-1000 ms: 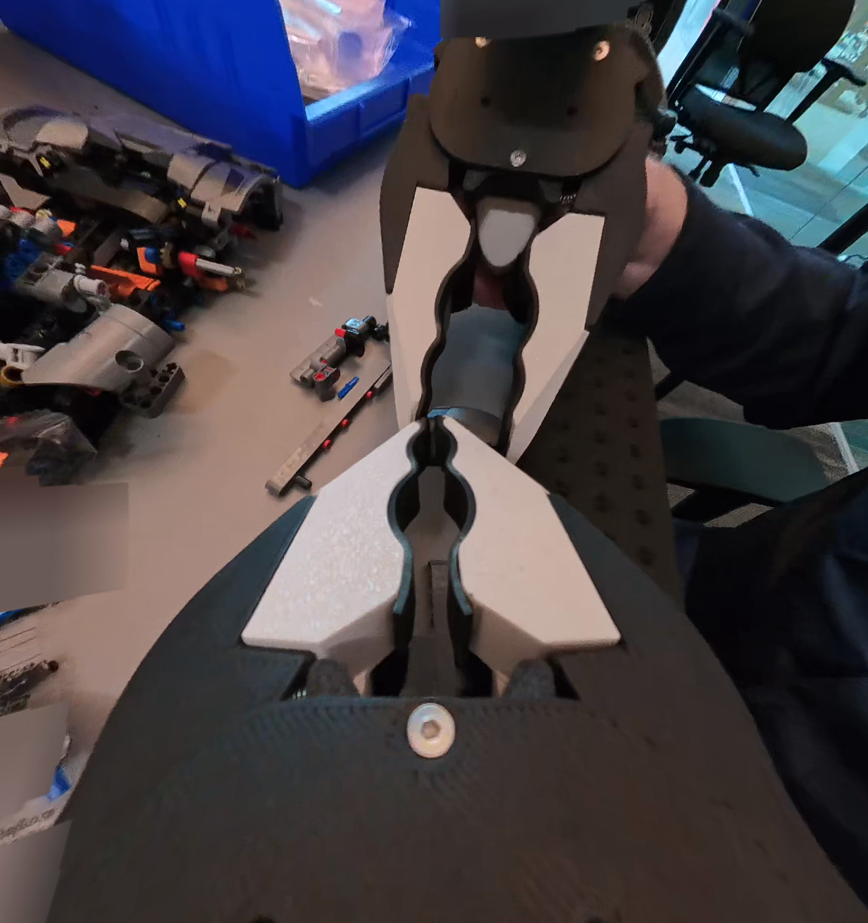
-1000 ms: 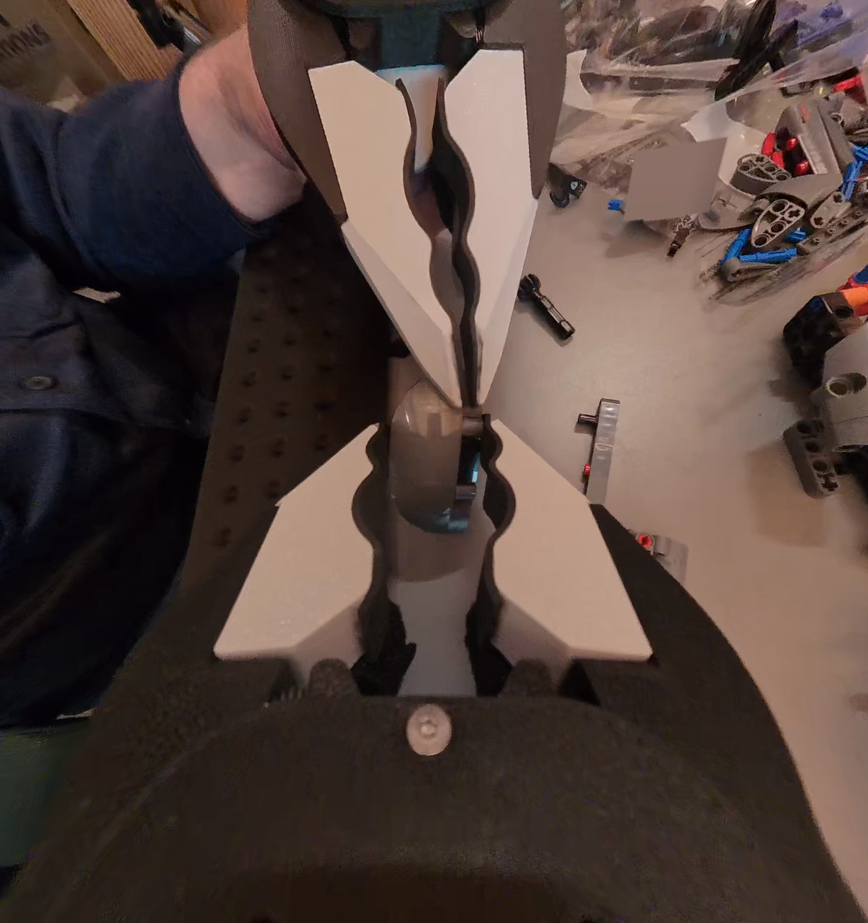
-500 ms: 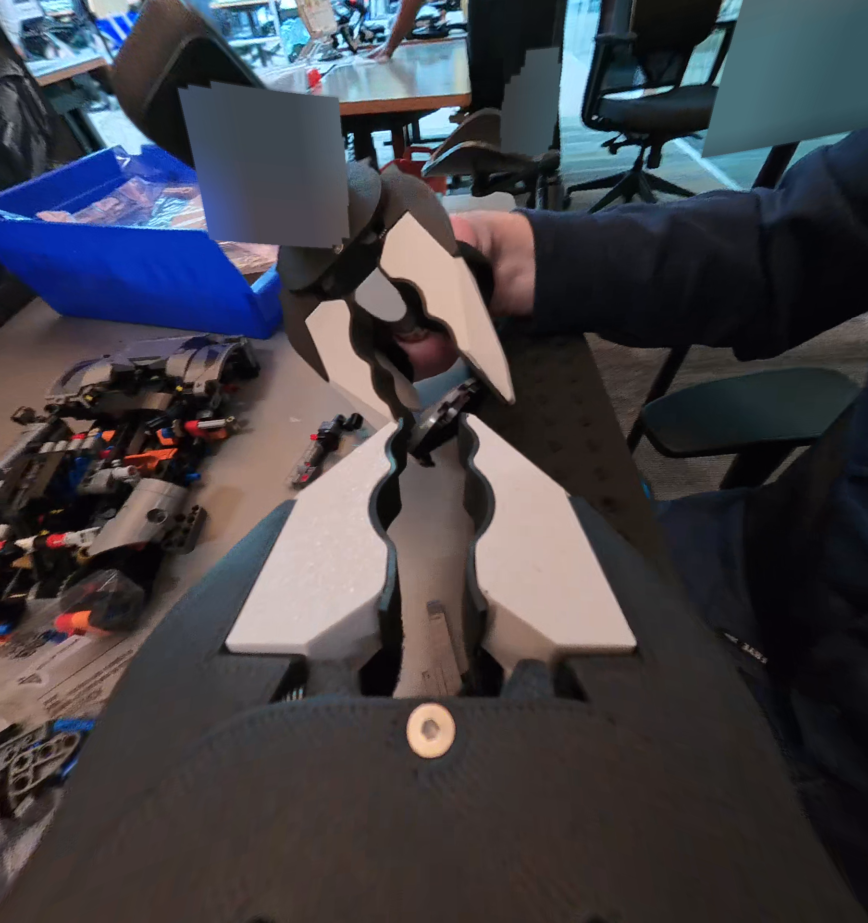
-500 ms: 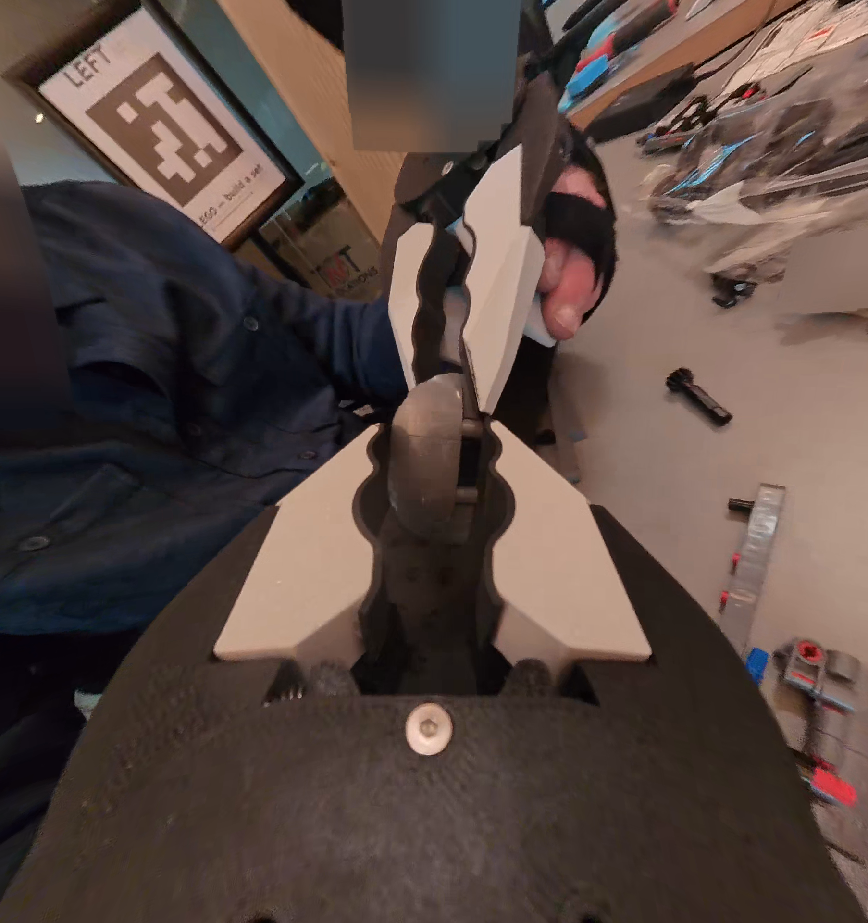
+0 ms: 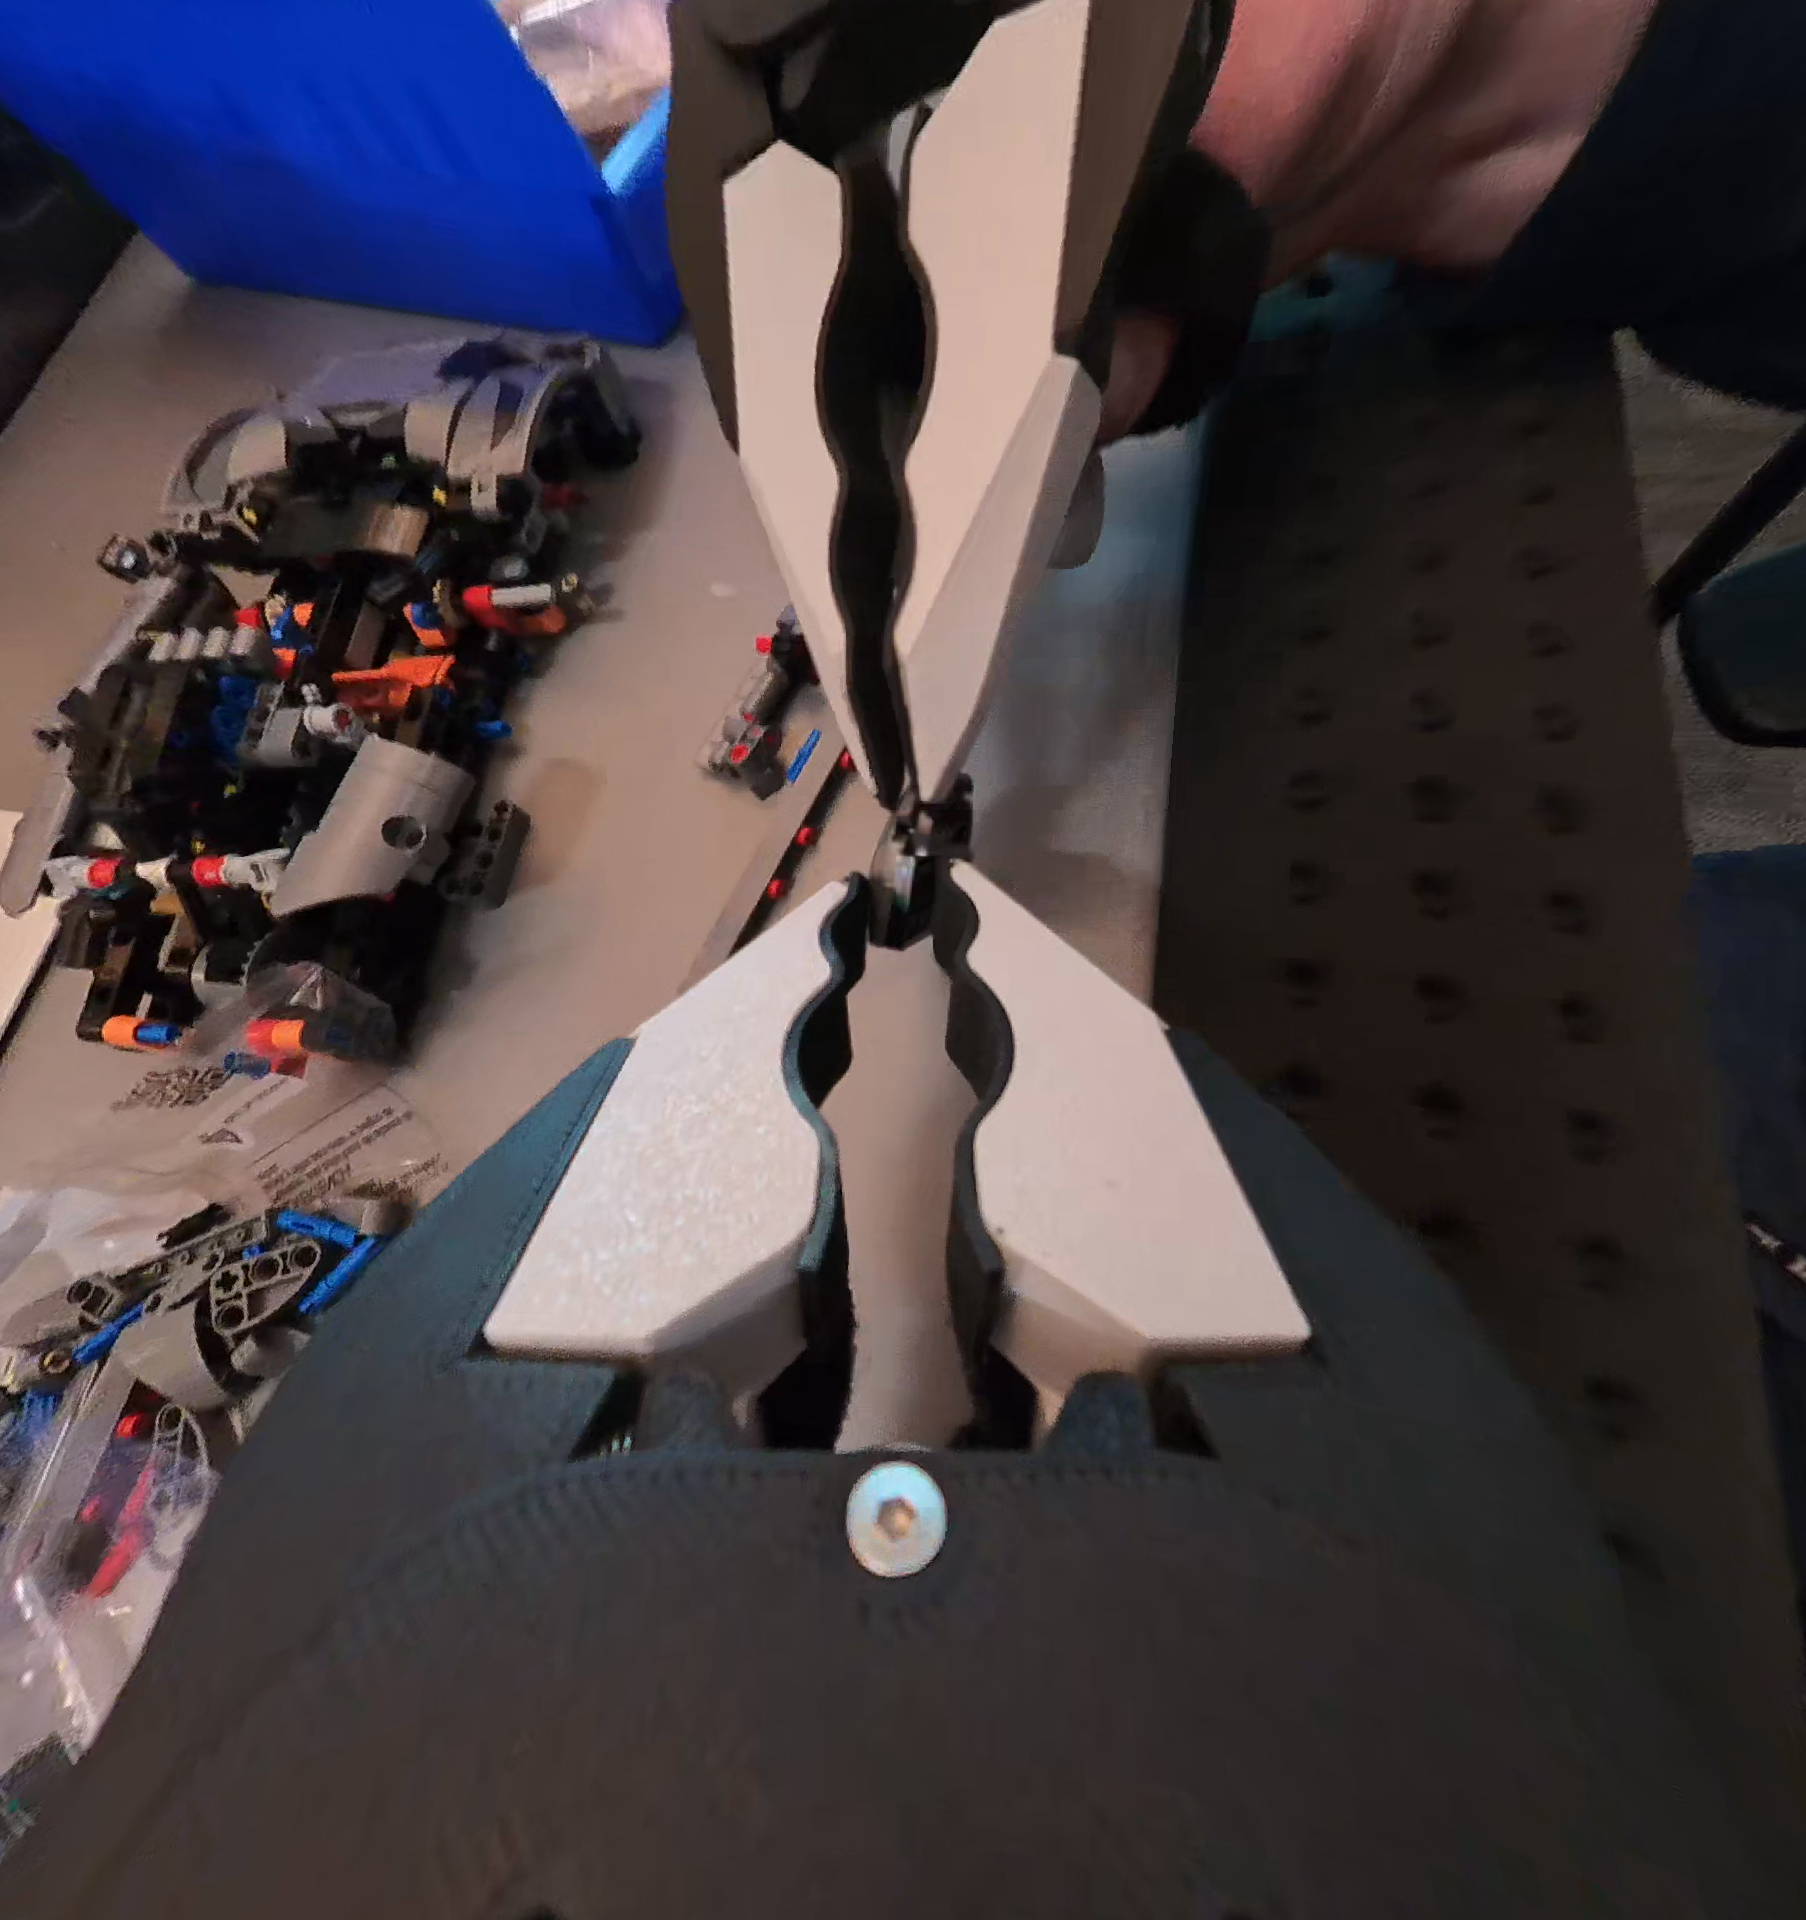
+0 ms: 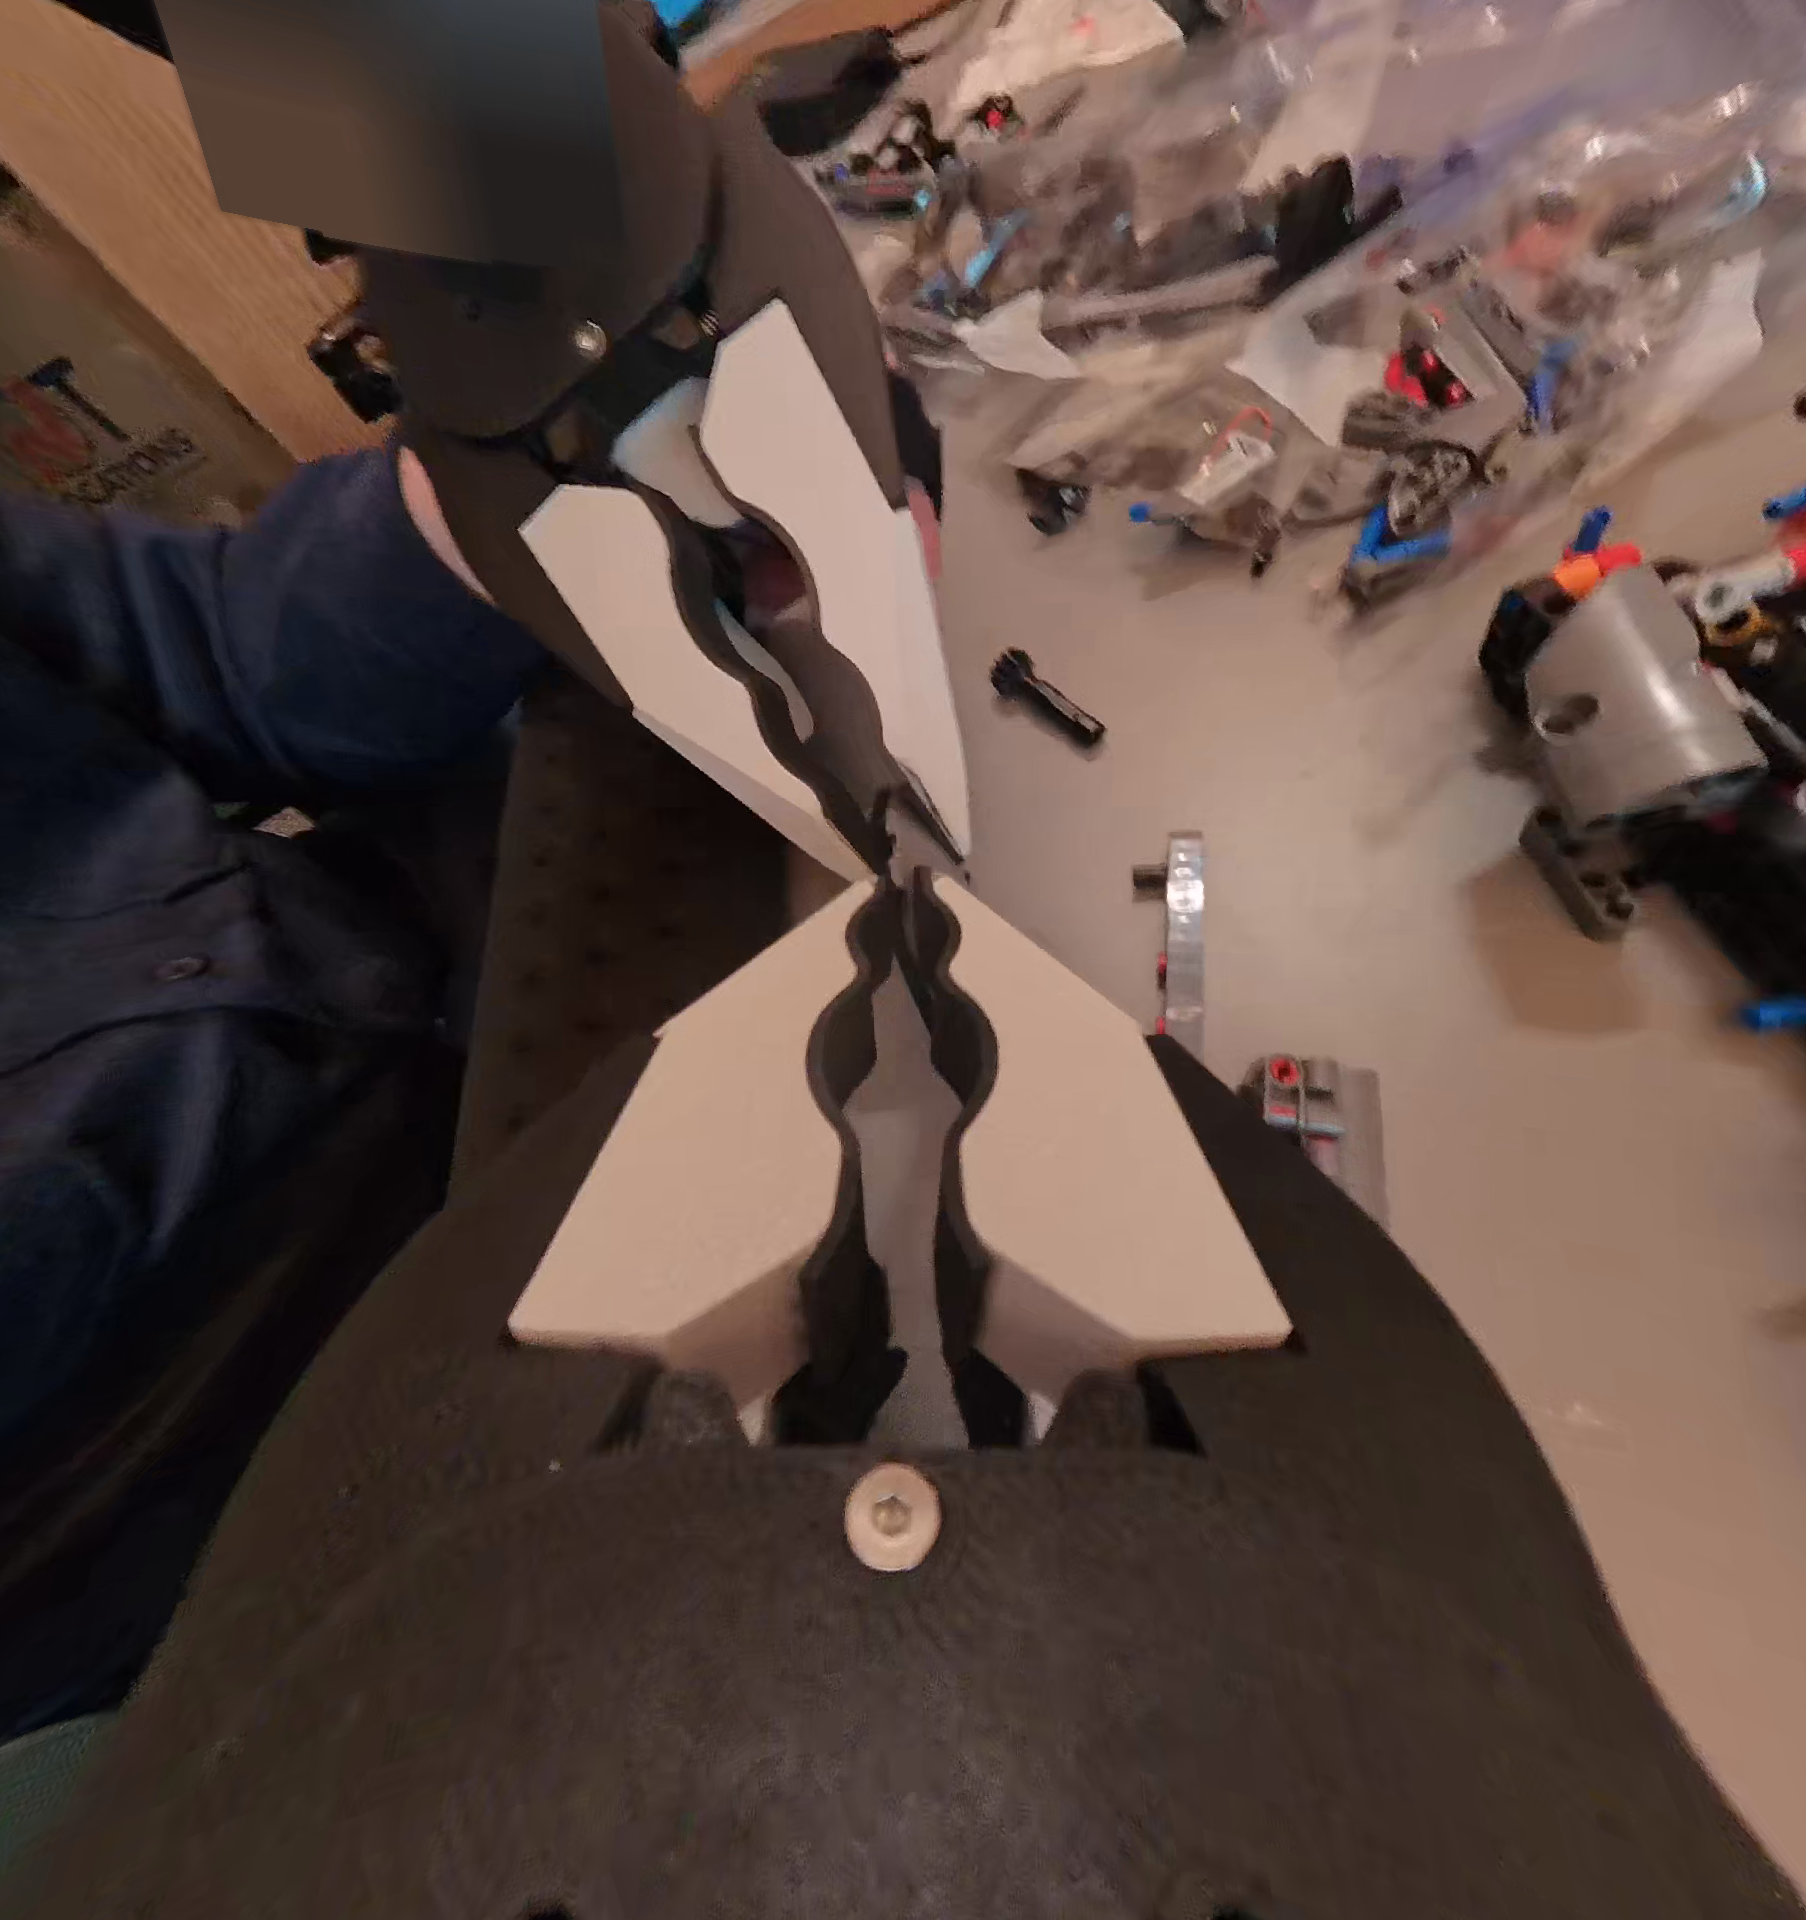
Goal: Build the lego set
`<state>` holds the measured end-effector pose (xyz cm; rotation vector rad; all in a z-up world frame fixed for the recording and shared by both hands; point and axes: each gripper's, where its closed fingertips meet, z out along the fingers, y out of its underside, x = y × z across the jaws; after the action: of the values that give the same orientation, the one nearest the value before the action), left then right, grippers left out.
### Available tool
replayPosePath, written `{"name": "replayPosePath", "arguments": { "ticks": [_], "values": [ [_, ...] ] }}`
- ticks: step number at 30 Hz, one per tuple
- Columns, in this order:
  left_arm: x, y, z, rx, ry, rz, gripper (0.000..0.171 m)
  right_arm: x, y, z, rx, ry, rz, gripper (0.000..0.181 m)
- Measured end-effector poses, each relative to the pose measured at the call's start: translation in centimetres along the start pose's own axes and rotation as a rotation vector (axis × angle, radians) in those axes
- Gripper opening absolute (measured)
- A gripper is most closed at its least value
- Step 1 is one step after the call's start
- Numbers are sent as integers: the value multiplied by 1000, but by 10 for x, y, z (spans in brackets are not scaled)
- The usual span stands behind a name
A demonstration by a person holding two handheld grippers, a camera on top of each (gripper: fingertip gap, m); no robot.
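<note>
Grey tabletop (image 5: pixel 608 790) fills the room's working area, with a dark perforated mat (image 5: pixel 1418 831) along its near edge, where a person in a dark blue sleeve (image 6: pixel 286 623) holds two grippers tip to tip just above it. Nearest, the left gripper (image 5: pixel 904 904) has its fingers narrowed around a small dark lego piece (image 5: pixel 904 883), a rounded grey-black part pinched at the very tips. Directly opposite, the right gripper (image 6: pixel 904 904) has its fingers almost fully together on a thin black part (image 6: pixel 914 935) of the same small assembly; whether the two parts are already joined cannot be told. This piece looks light, stiff and smooth, so it would likely twist or pop out if squeezed off-centre; flat opposite faces seem the best place to hold it. Just beyond the tips a long grey beam (image 6: pixel 1185 935) with red pins lies flat, beside a short grey-and-red subassembly (image 5: pixel 764 707). Farther out sits the half-built lego car (image 5: pixel 327 707), grey panels over black, orange and blue framing. Loose parts in clear plastic bags (image 5: pixel 99 1299) lie beside it, and a blue bin (image 5: pixel 338 156) stands at the far edge.
</note>
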<state>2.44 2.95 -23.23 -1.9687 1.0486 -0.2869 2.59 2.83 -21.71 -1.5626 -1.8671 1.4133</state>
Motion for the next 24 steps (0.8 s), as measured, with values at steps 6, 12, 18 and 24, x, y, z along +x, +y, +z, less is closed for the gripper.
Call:
{"name": "replayPosePath", "arguments": {
  "ticks": [6, 12, 18, 24],
  "values": [
    [-4, 1, 1, -12, -28, -12, 8, 10, -4, -1, 34, 52, 51, 0],
    [-5, 2, 1, -43, -69, 40, 9, 12, -4, 0, 23, 99, -13, 0],
    [4, -2, 5, -29, -40, 81, 9, 10, 0, 4, 6, 49, -4, 0],
    [3, 1, 6, -41, -44, 74, 9, 1, -4, -4, 32, 39, -38, 7]
  ]
}}
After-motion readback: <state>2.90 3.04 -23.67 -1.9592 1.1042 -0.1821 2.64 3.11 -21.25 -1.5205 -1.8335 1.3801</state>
